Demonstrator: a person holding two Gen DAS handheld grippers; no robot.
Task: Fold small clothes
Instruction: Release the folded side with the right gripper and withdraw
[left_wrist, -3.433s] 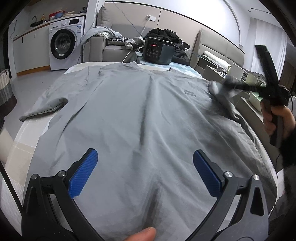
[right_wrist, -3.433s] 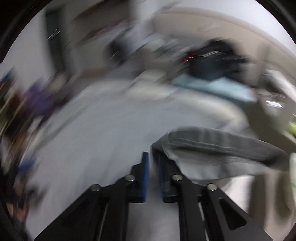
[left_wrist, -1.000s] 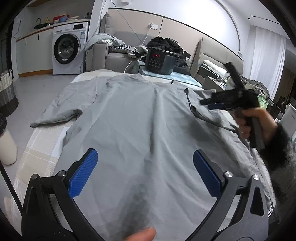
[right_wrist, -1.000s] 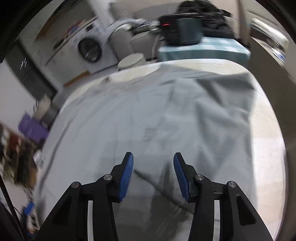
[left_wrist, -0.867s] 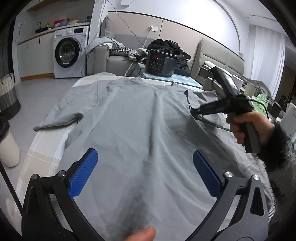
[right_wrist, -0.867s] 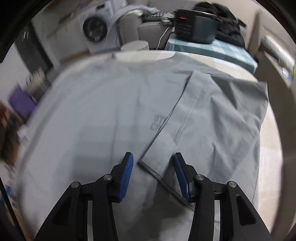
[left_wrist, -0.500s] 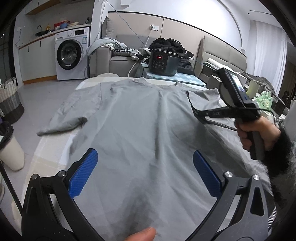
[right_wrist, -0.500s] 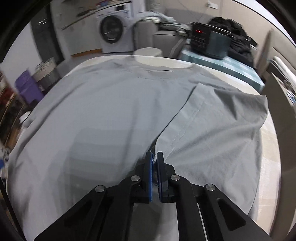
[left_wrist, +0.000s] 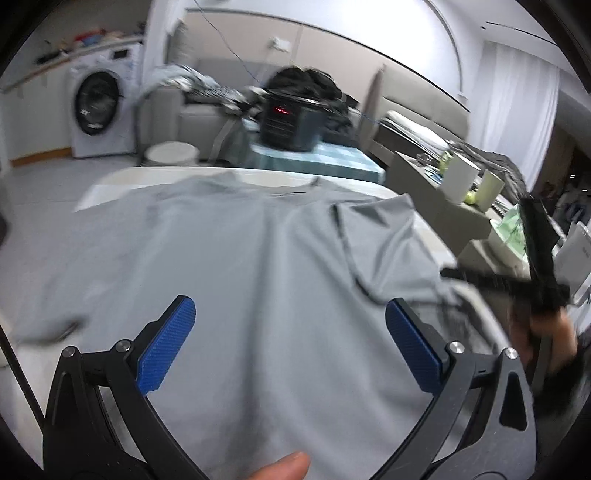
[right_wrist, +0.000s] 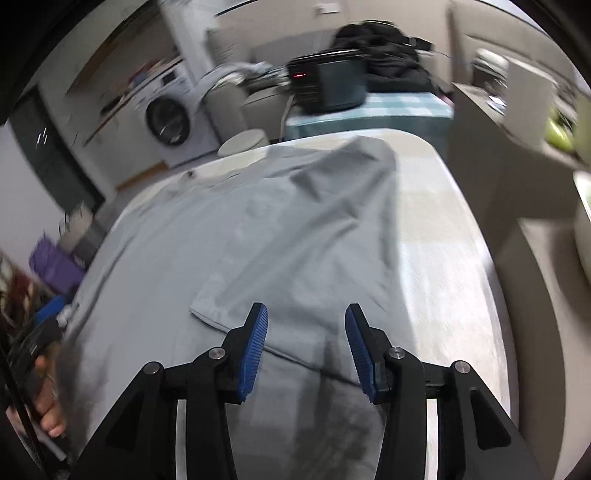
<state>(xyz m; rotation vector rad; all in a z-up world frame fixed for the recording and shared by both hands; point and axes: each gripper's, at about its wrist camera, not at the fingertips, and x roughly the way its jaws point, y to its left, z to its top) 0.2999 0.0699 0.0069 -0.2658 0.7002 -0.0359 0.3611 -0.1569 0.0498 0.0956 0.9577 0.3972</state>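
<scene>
Behind my table (right_wrist: 436, 206) are a sofa and a washing machine (left_wrist: 96, 110). The grey shirt (left_wrist: 258, 280) covers most of the tabletop, collar toward the far edge, its right sleeve (right_wrist: 303, 236) folded inward. My left gripper (left_wrist: 291, 343) gapes wide, empty, above the near hem. My right gripper (right_wrist: 304, 347) has just been opening, nothing between its pads (right_wrist: 255, 343). Only the right view shows the bare right edge.

Plain grey shirt (left_wrist: 258, 280); black grippers (blue jaws)
</scene>
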